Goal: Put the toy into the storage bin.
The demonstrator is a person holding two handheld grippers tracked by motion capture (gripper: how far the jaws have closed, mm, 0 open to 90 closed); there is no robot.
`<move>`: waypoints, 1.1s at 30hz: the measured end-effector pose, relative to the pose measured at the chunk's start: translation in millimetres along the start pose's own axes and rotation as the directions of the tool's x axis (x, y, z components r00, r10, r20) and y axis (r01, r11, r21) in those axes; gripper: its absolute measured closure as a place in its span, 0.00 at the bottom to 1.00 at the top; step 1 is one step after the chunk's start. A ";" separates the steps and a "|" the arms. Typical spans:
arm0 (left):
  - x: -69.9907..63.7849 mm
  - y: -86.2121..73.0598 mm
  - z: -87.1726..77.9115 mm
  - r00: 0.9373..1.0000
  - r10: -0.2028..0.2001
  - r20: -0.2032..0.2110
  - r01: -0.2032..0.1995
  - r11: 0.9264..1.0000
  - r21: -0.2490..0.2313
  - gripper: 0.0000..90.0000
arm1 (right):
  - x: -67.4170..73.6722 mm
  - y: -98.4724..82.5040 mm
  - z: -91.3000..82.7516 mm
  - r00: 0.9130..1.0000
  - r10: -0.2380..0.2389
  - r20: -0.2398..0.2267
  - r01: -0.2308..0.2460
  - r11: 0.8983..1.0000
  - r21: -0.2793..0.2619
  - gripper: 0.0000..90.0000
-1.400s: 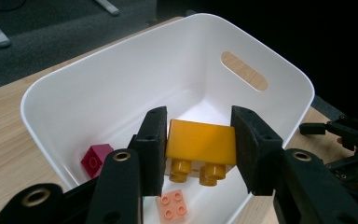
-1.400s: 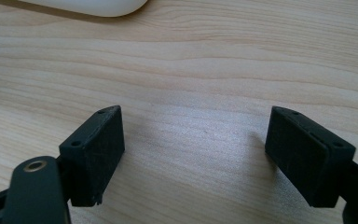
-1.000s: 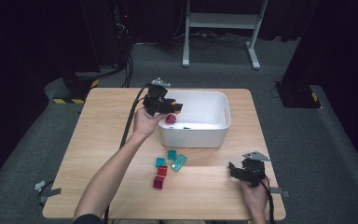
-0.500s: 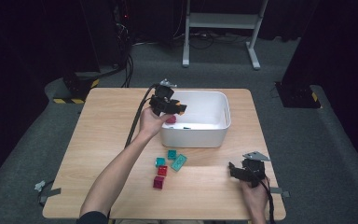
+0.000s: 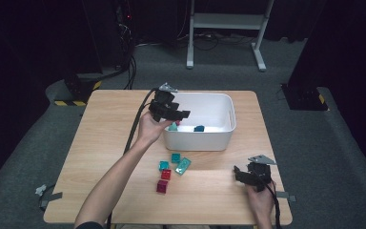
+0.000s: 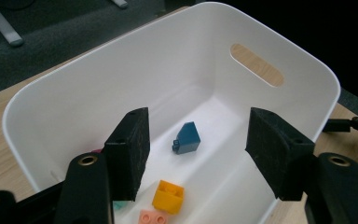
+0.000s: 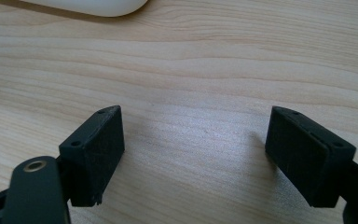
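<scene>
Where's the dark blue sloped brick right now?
The dark blue sloped brick lies on the floor of the white bin, seen between the left gripper's open jaws in its view, beyond the yellow brick. In the high view it sits right of centre.

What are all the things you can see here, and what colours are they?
Table: one, light wood, middle of the room.
Bin: one, white, on the far half of the table.
Bricks in the bin: a dark blue sloped brick, a yellow brick, a pale pink brick; a teal brick sits by the near wall.
Bricks on the table: three teal bricks and two red bricks, in front of the bin.
Stand: one, white metal, on the floor behind the table.
Left gripper: black, above the bin's left end, jaws just opened with nothing between them.
Right gripper: black, open, low over the table's near right corner.
</scene>
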State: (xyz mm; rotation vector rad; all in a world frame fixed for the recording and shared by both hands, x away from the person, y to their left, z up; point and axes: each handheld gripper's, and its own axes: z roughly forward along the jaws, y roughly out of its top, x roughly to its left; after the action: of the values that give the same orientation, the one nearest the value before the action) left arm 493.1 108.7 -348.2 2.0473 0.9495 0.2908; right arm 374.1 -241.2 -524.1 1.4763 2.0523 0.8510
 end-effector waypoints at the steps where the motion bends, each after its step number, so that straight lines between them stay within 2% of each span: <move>1: 0.5 -1.4 -3.3 1.000 -0.001 0.000 0.001 1.000 -0.006 0.44 | 0.0 0.0 0.0 1.000 0.000 0.000 0.000 1.000 0.000 0.22; 9: 4.0 -11.7 -26.9 1.000 -0.013 0.001 0.013 0.999 -0.049 0.42 | 0.0 0.0 0.0 1.000 0.000 0.000 0.000 1.000 0.000 0.22; 17: 1.4 -29.0 -46.6 1.000 0.011 -0.021 -0.012 0.999 -0.052 0.41 | 0.1 0.0 0.0 1.000 0.000 0.000 0.000 1.000 0.000 0.22; 26: 4.7 -43.2 -67.2 1.000 -0.015 -0.006 0.015 0.995 -0.096 0.40 | 0.3 0.1 0.1 1.000 0.001 -0.001 -0.001 1.000 0.001 0.22; 33: 4.1 -60.2 -79.2 0.999 -0.022 -0.031 0.019 0.995 -0.100 0.39 | 0.3 0.2 0.1 1.000 0.002 -0.002 -0.002 1.000 0.001 0.22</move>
State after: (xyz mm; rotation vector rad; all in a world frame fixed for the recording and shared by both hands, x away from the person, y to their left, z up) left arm 424.3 180.7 -346.1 1.9465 0.9563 0.3543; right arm 374.2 -240.9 -524.0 1.4783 2.0529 0.8527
